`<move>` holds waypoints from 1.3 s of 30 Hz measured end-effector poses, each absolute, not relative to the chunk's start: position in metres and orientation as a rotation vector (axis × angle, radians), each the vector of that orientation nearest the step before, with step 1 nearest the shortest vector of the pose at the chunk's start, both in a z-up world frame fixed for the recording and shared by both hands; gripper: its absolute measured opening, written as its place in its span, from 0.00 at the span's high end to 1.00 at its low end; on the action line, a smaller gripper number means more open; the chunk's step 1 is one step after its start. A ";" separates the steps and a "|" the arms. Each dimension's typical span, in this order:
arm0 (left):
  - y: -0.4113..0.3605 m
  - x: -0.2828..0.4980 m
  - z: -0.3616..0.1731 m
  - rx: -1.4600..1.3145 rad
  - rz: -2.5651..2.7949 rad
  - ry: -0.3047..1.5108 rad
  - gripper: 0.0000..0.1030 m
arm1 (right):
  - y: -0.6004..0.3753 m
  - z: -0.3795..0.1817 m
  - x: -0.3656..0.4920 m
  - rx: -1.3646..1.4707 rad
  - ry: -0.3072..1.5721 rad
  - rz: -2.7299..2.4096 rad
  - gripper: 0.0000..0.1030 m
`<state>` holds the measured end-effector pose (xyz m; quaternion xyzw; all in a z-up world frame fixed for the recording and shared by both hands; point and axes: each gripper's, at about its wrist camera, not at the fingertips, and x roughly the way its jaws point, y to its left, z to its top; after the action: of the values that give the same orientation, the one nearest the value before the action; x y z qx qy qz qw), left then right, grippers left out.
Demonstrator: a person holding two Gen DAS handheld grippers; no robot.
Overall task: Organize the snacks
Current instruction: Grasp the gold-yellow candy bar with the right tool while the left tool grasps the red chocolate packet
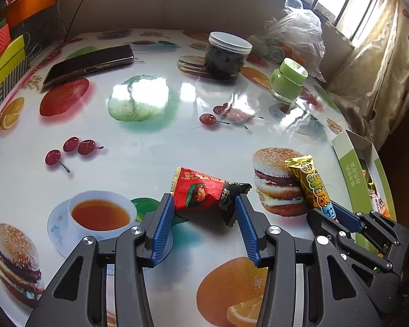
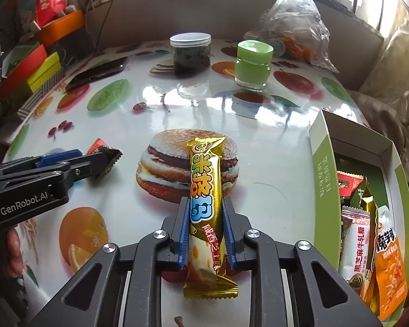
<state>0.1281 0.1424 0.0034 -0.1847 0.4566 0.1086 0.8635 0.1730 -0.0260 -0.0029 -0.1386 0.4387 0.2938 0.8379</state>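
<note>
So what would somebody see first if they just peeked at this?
Probably the shiny gold snack bar, lying over a burger picture on the fruit-printed table, with the right gripper squeezing it. Next, the red snack packet between the left gripper's blue pads, and the green box of snacks on the right.

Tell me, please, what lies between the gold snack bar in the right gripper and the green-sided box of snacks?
Nothing: in the right wrist view, only bare printed tabletop separates the gold snack bar from the green-sided box.
</note>
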 end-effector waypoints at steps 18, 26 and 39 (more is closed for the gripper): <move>0.145 0.112 0.007 -0.330 0.174 0.958 0.69 | -0.028 -0.002 0.161 -0.249 0.923 0.636 0.80; 0.147 0.123 0.009 -0.128 0.135 0.948 0.49 | -0.028 -0.002 0.161 -0.246 0.926 0.635 0.80; 0.138 0.152 -0.001 0.015 0.051 0.982 0.48 | -0.029 -0.003 0.162 -0.240 0.931 0.630 0.79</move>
<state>0.1524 0.1376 -0.0005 0.0074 0.4715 0.0244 0.8815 0.1620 -0.0290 -0.0028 -0.1137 0.4402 0.2978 0.8394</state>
